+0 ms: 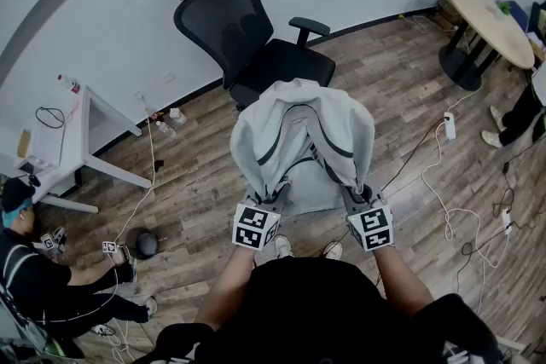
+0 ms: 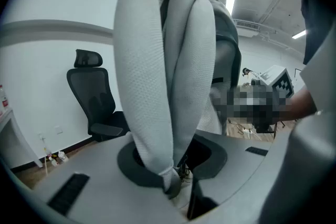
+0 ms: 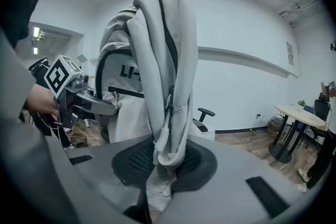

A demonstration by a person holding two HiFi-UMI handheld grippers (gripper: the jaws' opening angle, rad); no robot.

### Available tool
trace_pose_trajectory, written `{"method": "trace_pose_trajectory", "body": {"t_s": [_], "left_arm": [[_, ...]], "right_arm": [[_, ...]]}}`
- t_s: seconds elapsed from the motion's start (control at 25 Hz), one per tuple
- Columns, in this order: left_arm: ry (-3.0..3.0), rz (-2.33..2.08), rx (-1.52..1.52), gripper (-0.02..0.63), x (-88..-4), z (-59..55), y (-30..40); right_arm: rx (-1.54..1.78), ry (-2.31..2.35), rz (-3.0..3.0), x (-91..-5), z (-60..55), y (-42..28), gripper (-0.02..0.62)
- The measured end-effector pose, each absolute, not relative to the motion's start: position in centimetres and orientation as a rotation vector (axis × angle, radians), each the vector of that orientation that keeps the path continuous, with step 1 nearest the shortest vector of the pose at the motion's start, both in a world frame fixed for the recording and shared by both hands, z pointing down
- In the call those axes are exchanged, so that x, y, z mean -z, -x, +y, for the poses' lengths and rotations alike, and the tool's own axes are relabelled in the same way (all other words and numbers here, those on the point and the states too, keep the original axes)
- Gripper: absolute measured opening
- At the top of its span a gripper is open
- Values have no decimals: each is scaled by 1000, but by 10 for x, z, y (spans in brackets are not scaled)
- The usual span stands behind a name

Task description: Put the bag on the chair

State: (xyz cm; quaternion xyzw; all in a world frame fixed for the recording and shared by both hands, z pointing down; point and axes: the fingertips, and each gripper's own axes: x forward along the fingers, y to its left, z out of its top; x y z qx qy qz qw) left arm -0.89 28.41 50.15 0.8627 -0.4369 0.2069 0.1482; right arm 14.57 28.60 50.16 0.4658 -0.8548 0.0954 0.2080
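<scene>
A light grey backpack (image 1: 300, 125) with black trim hangs in the air in front of me, held by its two shoulder straps. My left gripper (image 1: 270, 202) is shut on the left strap (image 2: 163, 86), which runs up from the jaws. My right gripper (image 1: 355, 199) is shut on the right strap (image 3: 163, 71). The black mesh office chair (image 1: 247, 43) stands just beyond the bag, its seat (image 1: 286, 64) partly hidden by the bag's top. The chair also shows small in the left gripper view (image 2: 97, 105).
A white desk (image 1: 77, 141) stands at the left with bottles by the wall. A round wooden table (image 1: 488, 20) is at the far right. Cables and power strips (image 1: 450, 125) lie on the wood floor. One person sits at the lower left (image 1: 34, 277); another stands at the right edge.
</scene>
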Motion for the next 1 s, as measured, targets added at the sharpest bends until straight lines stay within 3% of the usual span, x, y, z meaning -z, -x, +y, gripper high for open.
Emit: {"method": "trace_pose_trajectory", "body": {"t_s": [1.0], "left_arm": [[-2491, -1134, -601, 97, -523, 305, 84]], "right_arm": [[-339, -1317, -2303, -522, 311, -67, 77]]}}
